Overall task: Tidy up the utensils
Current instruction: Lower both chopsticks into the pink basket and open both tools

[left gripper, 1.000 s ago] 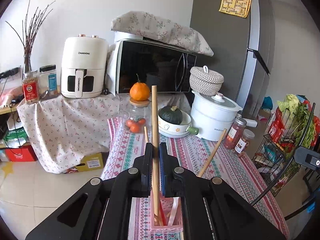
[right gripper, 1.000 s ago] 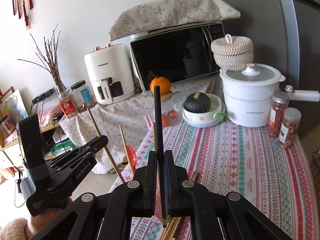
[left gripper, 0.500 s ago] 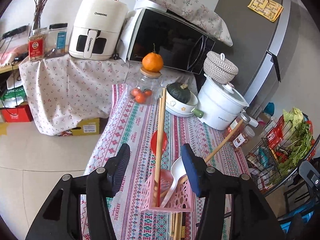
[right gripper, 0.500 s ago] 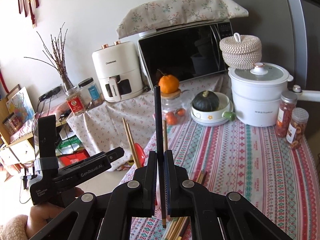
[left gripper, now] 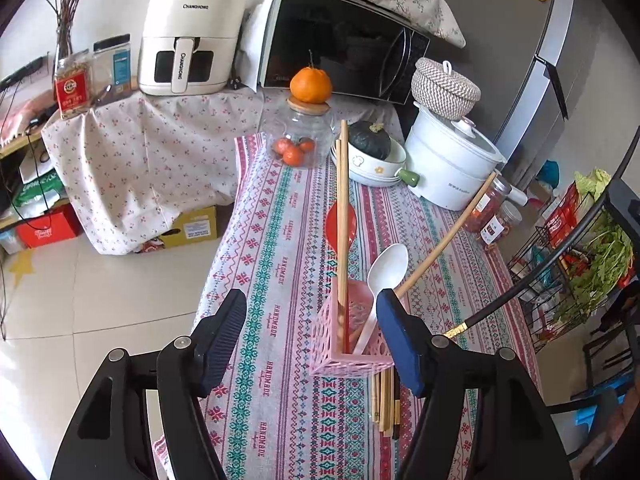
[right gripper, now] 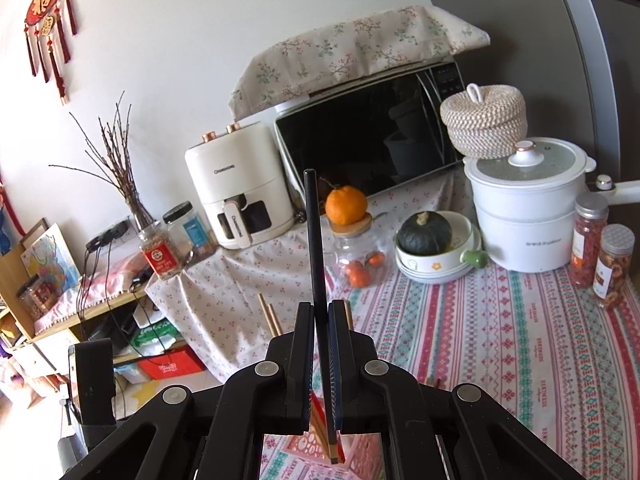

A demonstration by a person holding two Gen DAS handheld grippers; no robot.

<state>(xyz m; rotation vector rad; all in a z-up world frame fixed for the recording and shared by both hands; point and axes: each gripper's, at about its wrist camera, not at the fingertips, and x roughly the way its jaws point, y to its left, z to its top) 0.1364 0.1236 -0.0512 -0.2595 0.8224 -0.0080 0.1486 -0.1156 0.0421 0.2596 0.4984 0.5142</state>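
A pink lattice utensil holder (left gripper: 347, 356) stands on the patterned tablecloth (left gripper: 280, 280). It holds wooden chopsticks (left gripper: 342, 216), a white spoon (left gripper: 384, 276) and a red spoon (left gripper: 341, 224). My left gripper (left gripper: 310, 316) is open and empty, with its fingers on either side of the holder. More chopsticks (left gripper: 385, 404) lie flat behind the holder. My right gripper (right gripper: 321, 320) is shut on a black chopstick (right gripper: 314, 240), held upright over the pink holder (right gripper: 296, 450). That black chopstick with its gold band (left gripper: 520, 292) also crosses the left wrist view.
At the table's far end stand a glass jar (left gripper: 298, 136) topped by an orange, a bowl with a green squash (left gripper: 370, 152), a white cooker (left gripper: 448, 168) and spice jars (left gripper: 492, 208). An air fryer (left gripper: 188, 36) and microwave (left gripper: 340, 44) stand behind. A wire vegetable rack (left gripper: 580, 264) is at right.
My left gripper has opened, let go of the wooden chopstick into the pink holder, and drawn back and up. My right gripper has carried the black chopstick over the holder.
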